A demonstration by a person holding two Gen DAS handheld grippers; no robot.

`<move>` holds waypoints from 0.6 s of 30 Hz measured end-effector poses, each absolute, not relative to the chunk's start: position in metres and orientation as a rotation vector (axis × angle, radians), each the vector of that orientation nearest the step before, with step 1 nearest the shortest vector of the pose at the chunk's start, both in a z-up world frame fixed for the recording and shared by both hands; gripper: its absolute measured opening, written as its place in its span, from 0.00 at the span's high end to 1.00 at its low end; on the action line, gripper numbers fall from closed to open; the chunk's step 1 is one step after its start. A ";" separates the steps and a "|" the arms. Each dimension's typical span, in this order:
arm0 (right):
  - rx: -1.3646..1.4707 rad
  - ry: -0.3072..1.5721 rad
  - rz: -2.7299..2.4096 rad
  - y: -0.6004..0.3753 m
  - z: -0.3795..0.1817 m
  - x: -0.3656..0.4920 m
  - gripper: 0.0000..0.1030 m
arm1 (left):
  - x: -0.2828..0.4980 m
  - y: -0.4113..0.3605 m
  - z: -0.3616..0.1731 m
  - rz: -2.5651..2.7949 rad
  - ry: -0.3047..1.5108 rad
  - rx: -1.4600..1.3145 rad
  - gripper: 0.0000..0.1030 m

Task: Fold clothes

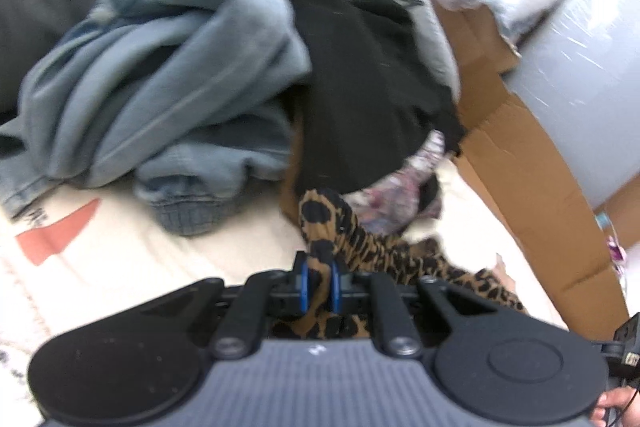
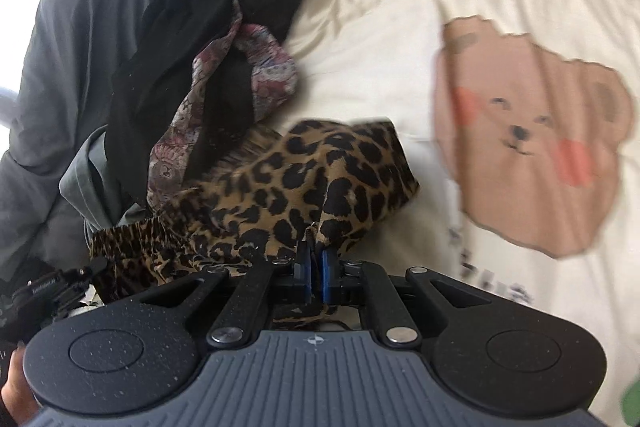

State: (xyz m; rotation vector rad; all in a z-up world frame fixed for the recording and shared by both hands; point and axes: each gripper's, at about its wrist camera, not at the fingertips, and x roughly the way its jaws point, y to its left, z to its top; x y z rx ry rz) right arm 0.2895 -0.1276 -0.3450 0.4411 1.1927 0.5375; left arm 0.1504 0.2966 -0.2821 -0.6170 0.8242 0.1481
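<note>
Cream bedspread [image 2: 380, 39] with bear print [image 2: 532, 155], cardboard box [image 1: 532, 163] alongside. Piled on it: blue denim [image 1: 160, 67], black garment [image 1: 360, 87]. Leopard-print garment [image 2: 320, 179] bunched in front. Left gripper [image 1: 319, 283] jaws clenched on its fabric; right gripper [image 2: 316, 271] jaws likewise pinching it.

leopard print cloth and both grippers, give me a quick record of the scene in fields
left gripper: shut on leopard print cloth
right gripper: shut on the same cloth
cloth state: bunched, stretched between both grippers
surface: cream bedsheet with bear print
nearby pile: blue denim, black garment, floral fabric
right side: cardboard box
</note>
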 end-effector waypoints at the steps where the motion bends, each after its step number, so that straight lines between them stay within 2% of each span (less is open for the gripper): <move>1: 0.445 1.192 0.519 -0.135 -0.344 0.286 0.97 | 0.153 0.293 -0.282 0.131 0.829 -0.618 0.89; 18: 0.580 1.057 0.216 -0.288 -0.284 0.163 0.97 | 0.186 0.179 -0.259 -0.310 0.894 -0.585 0.89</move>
